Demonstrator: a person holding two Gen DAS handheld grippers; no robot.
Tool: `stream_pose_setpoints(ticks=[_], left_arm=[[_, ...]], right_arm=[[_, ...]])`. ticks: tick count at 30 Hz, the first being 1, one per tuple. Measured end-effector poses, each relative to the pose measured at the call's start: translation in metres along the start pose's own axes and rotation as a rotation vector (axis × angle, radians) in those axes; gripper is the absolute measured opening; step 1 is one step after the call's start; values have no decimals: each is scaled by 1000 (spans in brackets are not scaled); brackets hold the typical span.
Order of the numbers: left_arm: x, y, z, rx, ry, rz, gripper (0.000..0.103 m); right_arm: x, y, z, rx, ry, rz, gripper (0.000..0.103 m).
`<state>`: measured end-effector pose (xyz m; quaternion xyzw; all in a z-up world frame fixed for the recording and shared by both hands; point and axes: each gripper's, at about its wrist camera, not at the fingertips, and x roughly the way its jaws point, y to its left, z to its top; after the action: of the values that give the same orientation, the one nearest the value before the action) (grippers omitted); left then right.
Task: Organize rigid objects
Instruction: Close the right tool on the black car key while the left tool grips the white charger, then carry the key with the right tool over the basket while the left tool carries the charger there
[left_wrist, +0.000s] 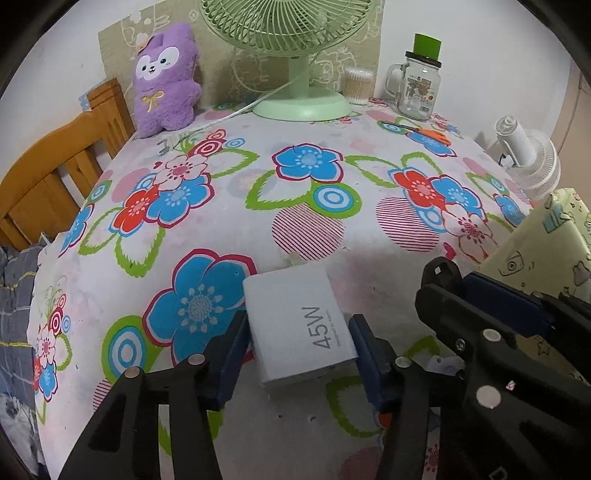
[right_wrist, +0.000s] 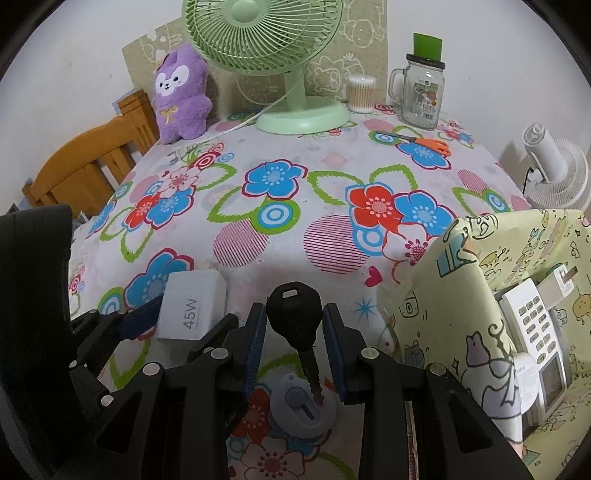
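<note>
White plastic fills the gap between the blue pads of the left gripper (left_wrist: 299, 354): a flat charger block (left_wrist: 301, 326) printed "45W" lies on the flowered tablecloth (left_wrist: 229, 221), and the fingers stand spread on either side of it, close to its long edges, though whether they actually press it cannot be told. In the right wrist view the same charger (right_wrist: 192, 308) sits at the near-left of the table with the left tool around it. The right gripper (right_wrist: 295, 343) is also spread — a black-headed key (right_wrist: 294, 314) sits between its pads, head away from the camera, blade pointing back toward a small round grey piece (right_wrist: 303, 406) lying on the cloth below; the pads are very near the key's head, but contact is unclear. To the right stands a pale yellow cartoon-print box (right_wrist: 443, 295), holding a white keypad device (right_wrist: 535, 332) and a white plug (right_wrist: 561, 284). At the far edge of the table are a green desk fan (right_wrist: 291, 74), a purple plush toy (right_wrist: 181, 92), a glass jar mug (right_wrist: 421, 92) and orange-handled scissors (right_wrist: 432, 142).
</note>
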<state>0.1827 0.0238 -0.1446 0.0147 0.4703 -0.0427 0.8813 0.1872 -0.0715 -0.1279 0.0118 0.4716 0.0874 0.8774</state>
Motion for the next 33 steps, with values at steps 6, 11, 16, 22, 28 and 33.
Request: stream_pose_setpoints(ticks=[6,11,16,22,28,33], left_arm=[[-12,-2,-5,4,-21,-5,53],[-25,-3,-10,4,-41,1,51],[-36,-4,-17,1,-55,2,50],[-49,-6,-28,2,-67,1,50],[-65,-9,-37,2,-85,5,50],[-77,-14,-44,3,-99,6,50]], right_arm=[[-8,1,-5,-1,-3,1,35],[-20,4,-10,-5,-18,5,35],[-33,7,-16,-15,-33,7,35],[-46,8,-25,-18,-41,9,35],[-62,10,-34,-19,-58,15,35],[-76,9,-42,-22,-72,19,35]])
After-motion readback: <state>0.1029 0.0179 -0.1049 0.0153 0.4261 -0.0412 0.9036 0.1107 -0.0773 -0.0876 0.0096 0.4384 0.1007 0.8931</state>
